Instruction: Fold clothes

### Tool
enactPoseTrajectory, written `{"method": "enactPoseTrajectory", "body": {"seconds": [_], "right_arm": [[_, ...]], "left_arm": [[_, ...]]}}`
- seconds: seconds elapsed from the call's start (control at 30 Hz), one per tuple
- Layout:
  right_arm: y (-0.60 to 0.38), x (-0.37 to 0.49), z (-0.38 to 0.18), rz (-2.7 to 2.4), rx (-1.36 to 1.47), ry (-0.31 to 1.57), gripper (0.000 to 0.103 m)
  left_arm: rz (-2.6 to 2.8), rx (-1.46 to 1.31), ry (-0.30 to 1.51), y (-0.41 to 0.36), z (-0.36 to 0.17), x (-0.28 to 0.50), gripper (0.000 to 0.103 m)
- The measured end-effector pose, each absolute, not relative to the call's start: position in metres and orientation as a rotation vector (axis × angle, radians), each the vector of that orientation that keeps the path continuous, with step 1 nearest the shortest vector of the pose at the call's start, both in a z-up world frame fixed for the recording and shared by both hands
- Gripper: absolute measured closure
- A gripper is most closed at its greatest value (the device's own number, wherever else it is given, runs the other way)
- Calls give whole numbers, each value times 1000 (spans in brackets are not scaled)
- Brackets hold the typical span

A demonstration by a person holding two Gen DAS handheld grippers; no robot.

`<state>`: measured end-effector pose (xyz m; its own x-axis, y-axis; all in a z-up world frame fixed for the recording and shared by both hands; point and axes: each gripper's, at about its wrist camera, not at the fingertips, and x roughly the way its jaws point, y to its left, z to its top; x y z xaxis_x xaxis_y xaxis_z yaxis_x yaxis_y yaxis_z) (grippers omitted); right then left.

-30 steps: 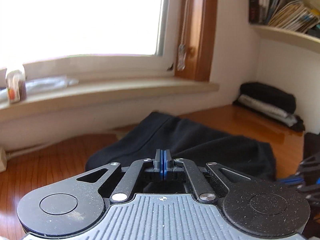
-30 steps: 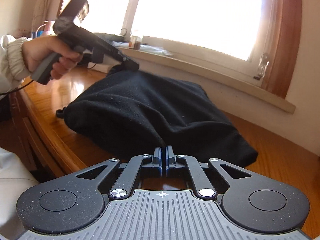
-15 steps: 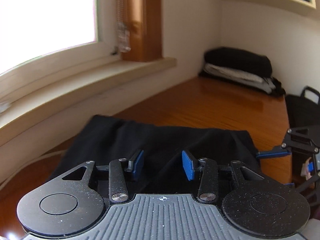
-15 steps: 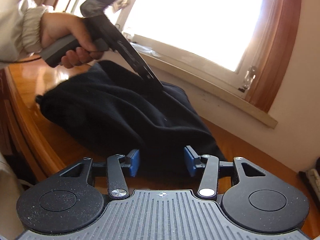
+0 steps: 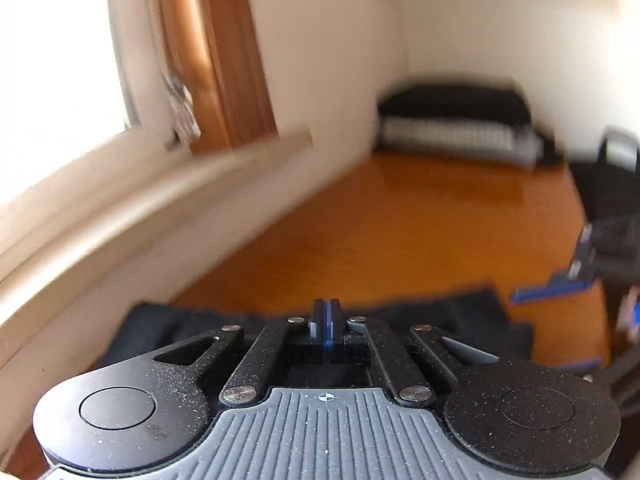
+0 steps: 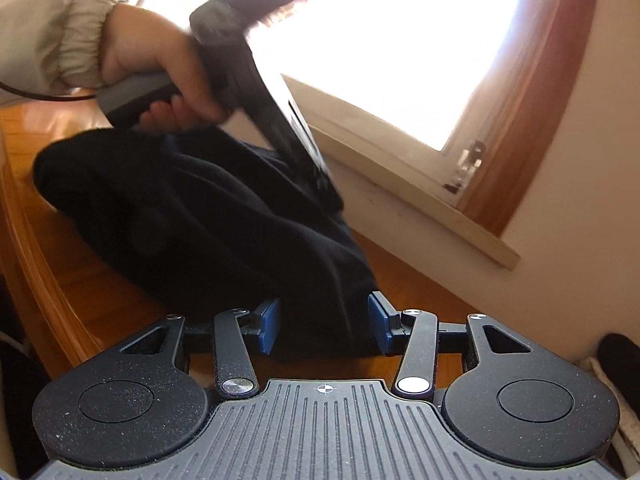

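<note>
folded stack blurred, garment mostly hidden behind left hand-held gripper

Left wrist cam sits low over my left gripper, facing along the wooden desktop toward the corner wall; view is motion-blurred. Right wrist cam sits just behind my right gripper, facing the window. Both share the black garment, desktop, windowsill.

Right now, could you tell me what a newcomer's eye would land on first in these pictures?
A black garment heaped on the wooden table under a bright window. The left gripper, shut, dips toward its far edge; the right gripper is open around its near end. Folded clothes are stacked in the corner.
</note>
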<state>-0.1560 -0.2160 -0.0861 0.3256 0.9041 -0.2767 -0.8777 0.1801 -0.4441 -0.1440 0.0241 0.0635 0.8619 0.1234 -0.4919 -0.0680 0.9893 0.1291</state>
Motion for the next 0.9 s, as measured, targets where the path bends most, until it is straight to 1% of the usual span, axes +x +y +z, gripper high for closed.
{"method": "enactPoseTrajectory", "body": {"seconds": [0.03,0.17,0.2,0.23,0.27,0.3,0.33,0.5,0.57,0.6,0.63,0.67,0.77,0.8,0.83,0.87,0.9], "right_arm": [[-218,-153,-85,1249,-574,-47,56],[-213,-145,-86,1211,-632,-59,56],[-212,-143,-87,1204,-645,-58,56],[-212,-142,-88,1197,-657,-57,56],[-211,-140,-89,1190,-670,-56,56],[-210,-139,-89,1187,-671,-50,56],[-209,-136,-89,1190,-653,-34,56],[-205,-133,-91,1214,-636,-27,56],[-205,-133,-92,1233,-641,-40,56],[-206,-134,-92,1245,-641,-46,56],[-207,-136,-92,1258,-637,-51,57],[-208,-137,-92,1267,-634,-55,57],[-206,-133,-90,1293,-621,-54,57],[-205,-132,-89,1303,-616,-53,61],[-205,-131,-89,1316,-610,-48,67],[-205,-130,-89,1329,-607,-42,80],[-206,-131,-88,1333,-607,-42,90]], "left_arm": [[94,69,482,29,68,-150,103],[57,19,497,41,68,-155,103],[52,22,510,39,67,-154,101],[45,27,525,37,65,-153,89],[25,54,551,32,63,-152,83],[8,80,576,28,60,-151,71],[8,102,593,23,57,-152,63],[39,201,673,10,46,-148,58],[32,213,692,10,45,-146,58],[28,214,697,12,44,-145,59],[24,213,701,13,43,-144,79],[17,203,701,14,43,-143,102],[27,135,628,22,49,-150,102],[34,107,597,25,52,-154,102],[40,79,566,29,55,-158,103],[46,51,534,32,59,-162,103],[53,23,503,35,62,-165,103]]}}
